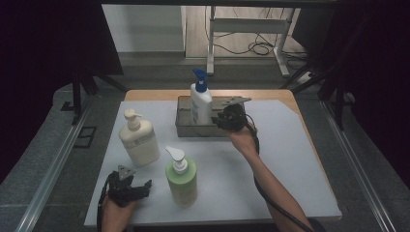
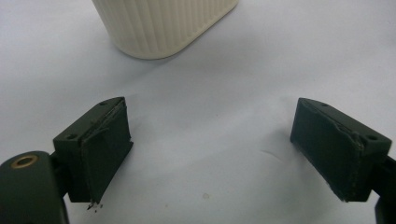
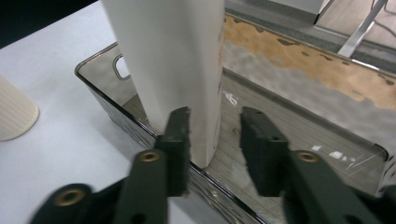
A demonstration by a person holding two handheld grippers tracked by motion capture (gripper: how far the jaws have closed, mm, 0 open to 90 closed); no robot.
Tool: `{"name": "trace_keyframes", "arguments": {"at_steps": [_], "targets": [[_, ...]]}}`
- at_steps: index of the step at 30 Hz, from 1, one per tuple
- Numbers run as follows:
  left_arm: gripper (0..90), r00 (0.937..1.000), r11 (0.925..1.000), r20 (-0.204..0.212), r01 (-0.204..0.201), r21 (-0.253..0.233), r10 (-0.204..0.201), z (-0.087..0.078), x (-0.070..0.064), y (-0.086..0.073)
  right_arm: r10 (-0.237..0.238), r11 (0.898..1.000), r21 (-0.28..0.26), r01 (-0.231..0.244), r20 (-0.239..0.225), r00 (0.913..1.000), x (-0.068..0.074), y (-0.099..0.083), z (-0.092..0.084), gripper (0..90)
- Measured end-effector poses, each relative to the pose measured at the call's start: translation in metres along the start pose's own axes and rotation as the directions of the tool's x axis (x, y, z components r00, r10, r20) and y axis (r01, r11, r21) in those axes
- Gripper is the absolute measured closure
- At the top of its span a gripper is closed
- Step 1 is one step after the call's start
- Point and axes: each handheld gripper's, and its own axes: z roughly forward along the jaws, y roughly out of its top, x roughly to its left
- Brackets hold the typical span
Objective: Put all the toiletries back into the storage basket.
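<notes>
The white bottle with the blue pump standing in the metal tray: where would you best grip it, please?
Grip the white bottle across its tall, flat-sided body below the blue pump, coming level from the tray's right, where the right hand-held gripper already sits; it stands upright.

Plastic bottles, a polished metal tray, a matt white table top

The white bottle point(image 3: 173, 70) is seen as smooth, faintly glossy plastic; the tray point(image 3: 289, 116) is shown in shiny, mirror-like metal; the cream bottle point(image 2: 163, 23) is finely ribbed matt plastic. The table top point(image 2: 210, 140) is rendered smooth and matt, its far edge point(image 1: 270, 94) wood-toned, and the jaw pads point(image 2: 105, 154) are matt black.
</notes>
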Motion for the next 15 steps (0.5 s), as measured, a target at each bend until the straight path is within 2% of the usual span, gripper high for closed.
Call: {"name": "trace_keyframes", "arguments": {"at_steps": [8, 15], "targets": [[11.8, 1.0000, 1.0000, 0.000, 0.000, 0.000, 0.000, 0.000, 0.000, 0.000, 0.031, 0.999, 0.036, -0.032, 0.022, 0.9993, -0.008, 0.002, 0.011, 89.0], [11.8, 1.0000, 1.0000, 0.000, 0.000, 0.000, 0.000, 0.000, 0.000, 0.000, 0.061, 0.996, 0.061, -0.063, 0.030, 0.9977, -0.011, 0.003, 0.025, 89.9]]}}
